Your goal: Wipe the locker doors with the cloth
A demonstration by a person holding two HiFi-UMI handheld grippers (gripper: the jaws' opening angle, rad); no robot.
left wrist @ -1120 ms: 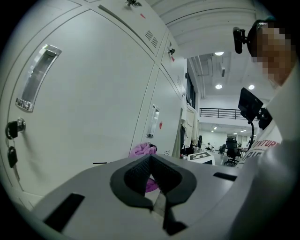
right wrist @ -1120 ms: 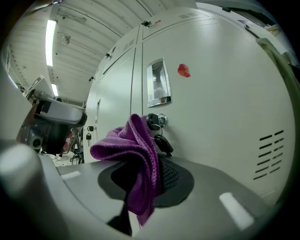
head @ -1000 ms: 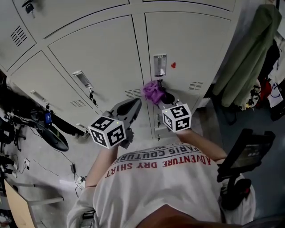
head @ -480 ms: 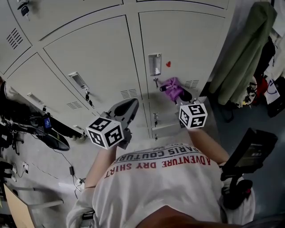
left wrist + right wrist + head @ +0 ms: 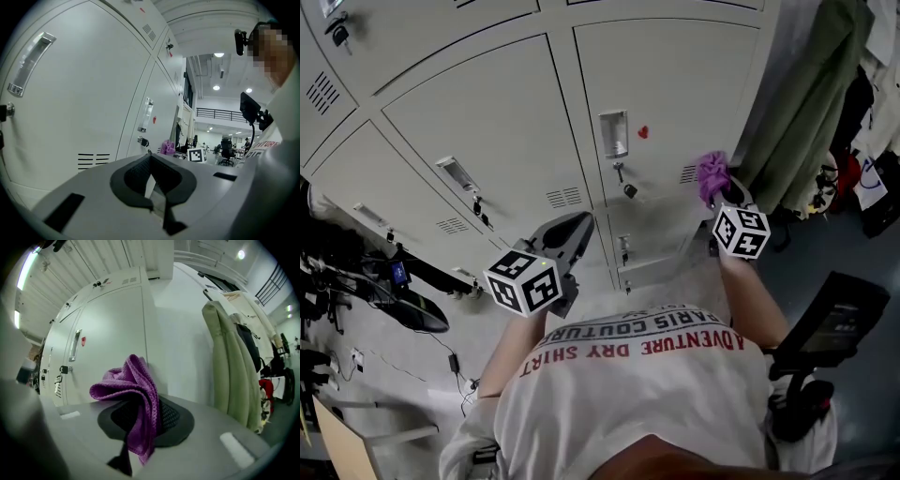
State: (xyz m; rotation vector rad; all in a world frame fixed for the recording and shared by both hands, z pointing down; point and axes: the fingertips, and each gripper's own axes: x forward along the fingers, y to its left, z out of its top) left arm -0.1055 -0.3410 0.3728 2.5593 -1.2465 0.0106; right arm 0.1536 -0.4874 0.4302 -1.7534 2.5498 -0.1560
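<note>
The right gripper is clenched on the purple cloth: in the right gripper view the cloth is pinched between the two dark pads and rises above them in a crumpled bundle, with one corner hanging down. In the head view the cloth is at the right of centre, in the upper half of the frame. It is at the lower right corner of the grey locker door, the one with a small red heart sticker, and just beside the vent slots of this door. I cannot tell if the cloth really touches the metal. The marker cube of this gripper is just under the cloth. A green coat hangs at the right side of the lockers, near the cloth. The left gripper is at lower centre of the head view, in front of the neighbouring door and apart from it. In the left gripper view its jaws stand together, and the left gripper holds nothing. A metal handle and a lock are on the door with the sticker, left of the cloth.
</note>
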